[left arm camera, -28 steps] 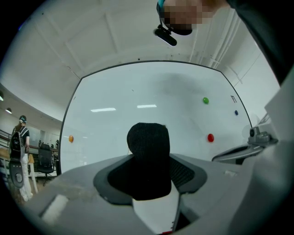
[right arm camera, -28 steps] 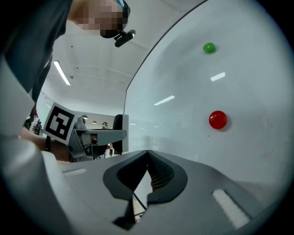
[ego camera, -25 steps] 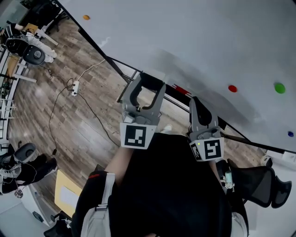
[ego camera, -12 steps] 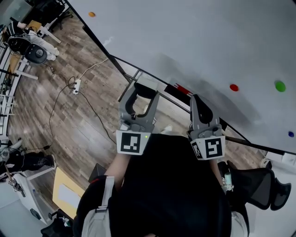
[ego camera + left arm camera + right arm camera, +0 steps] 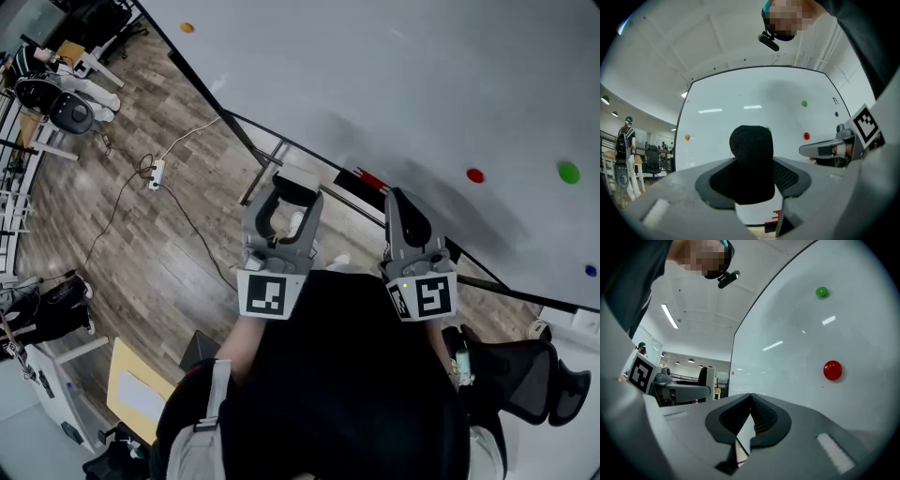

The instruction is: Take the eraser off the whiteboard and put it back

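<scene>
The left gripper (image 5: 289, 199) was clamped on the black-felted eraser (image 5: 751, 150), holding it in front of the lower part of the whiteboard (image 5: 394, 84). Beside it, the right gripper (image 5: 749, 401) had its jaws pressed together on nothing. Farther off, a red magnet (image 5: 475, 175) and a green magnet (image 5: 567, 172) sat on the board.

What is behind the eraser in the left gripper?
The whiteboard, with an orange magnet at left, red magnet and green magnet at right. The patch straight behind the eraser is covered.
</scene>
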